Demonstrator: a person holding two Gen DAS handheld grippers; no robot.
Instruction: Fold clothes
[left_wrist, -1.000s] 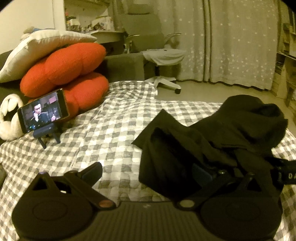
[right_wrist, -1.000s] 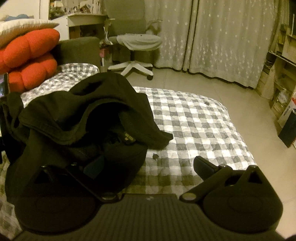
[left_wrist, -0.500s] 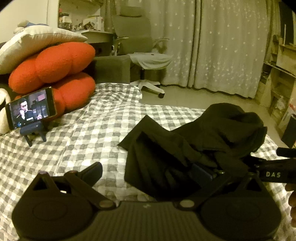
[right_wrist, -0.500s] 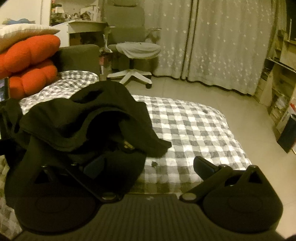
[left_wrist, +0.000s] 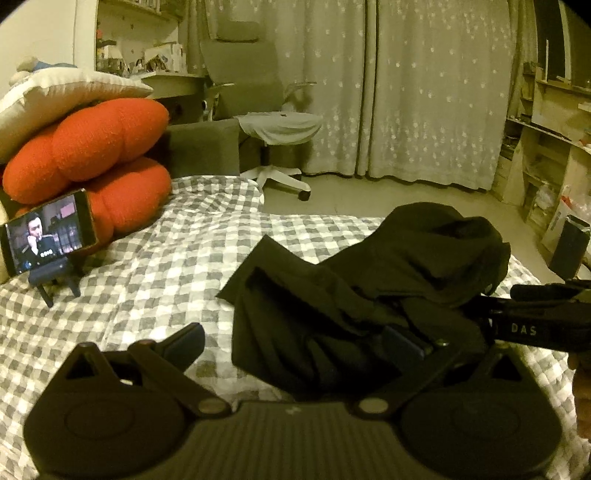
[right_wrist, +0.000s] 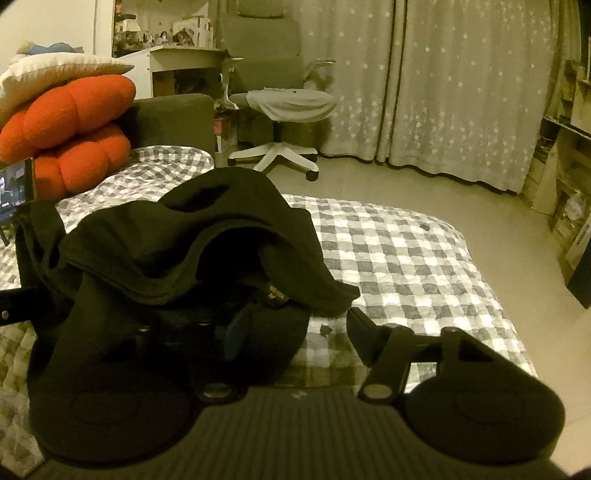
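Note:
A crumpled black garment (left_wrist: 388, 280) lies heaped on the checked bedspread (left_wrist: 155, 280). My left gripper (left_wrist: 295, 343) is open wide at the garment's near edge: its left finger rests on bare bedspread, its right finger is buried in the black folds. My right gripper (right_wrist: 295, 330) is at the garment's right side, and its jaws are closing. Its left finger is under the cloth, the right finger (right_wrist: 360, 330) stands clear on the bedspread, and a lobe of black fabric (right_wrist: 221, 258) hangs between them. In the left wrist view the right gripper (left_wrist: 535, 314) shows at the right edge.
Orange cushions (left_wrist: 92, 166) and a white pillow (left_wrist: 55, 99) are stacked at the far left, with a phone on a stand (left_wrist: 48, 236) in front. An office chair (right_wrist: 280, 107), curtains and shelves stand beyond the bed. The bed's right edge (right_wrist: 491, 295) drops to the floor.
The right gripper's jaws have narrowed, its right finger moving in toward the garment. The left wrist view has swung rightward, bringing the right gripper into its right edge.

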